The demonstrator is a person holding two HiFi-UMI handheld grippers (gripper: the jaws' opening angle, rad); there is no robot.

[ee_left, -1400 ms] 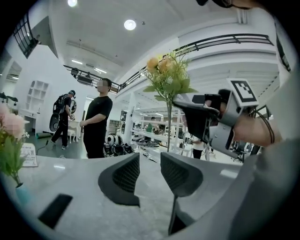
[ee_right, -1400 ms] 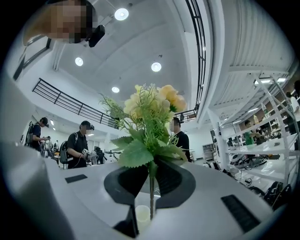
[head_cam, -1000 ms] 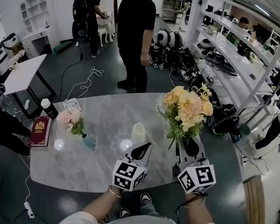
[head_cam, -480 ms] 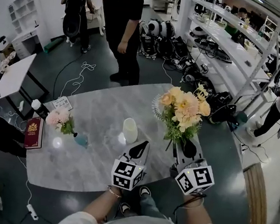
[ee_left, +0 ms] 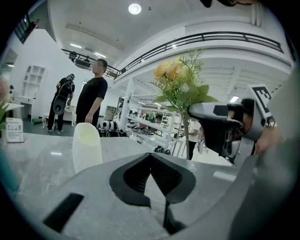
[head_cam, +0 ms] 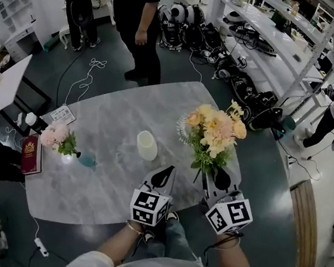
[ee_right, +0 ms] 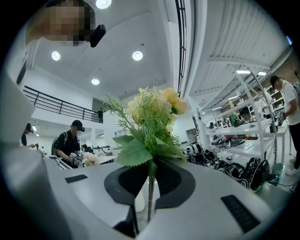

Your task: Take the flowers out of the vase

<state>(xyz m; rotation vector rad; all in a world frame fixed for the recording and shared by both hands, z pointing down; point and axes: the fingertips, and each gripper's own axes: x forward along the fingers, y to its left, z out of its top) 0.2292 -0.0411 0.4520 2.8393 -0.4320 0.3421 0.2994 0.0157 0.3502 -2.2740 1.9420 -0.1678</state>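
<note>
A bunch of yellow and peach flowers (head_cam: 215,131) hangs free above the right part of the marble table (head_cam: 107,183). My right gripper (head_cam: 216,178) is shut on its thin green stem (ee_right: 149,197), just under the leaves; the blooms (ee_right: 152,112) rise over the jaws. The white vase (head_cam: 147,145) stands empty near the table's middle, left of the bunch. My left gripper (head_cam: 163,176) hovers shut with nothing in it, in front of the vase (ee_left: 87,146). In the left gripper view my left gripper (ee_left: 151,158) sees the flowers (ee_left: 180,86) and the right gripper (ee_left: 220,129) to its right.
A pink bunch with a small teal vase (head_cam: 61,142) sits at the table's left, beside a red book (head_cam: 31,153) and a card (head_cam: 63,114). A person in black (head_cam: 138,19) stands beyond the far edge. Shelving (head_cam: 285,41) and cables fill the right side.
Both grippers have sunk toward the table, and the flower bunch has come down with the right one. The vase stays in place.
</note>
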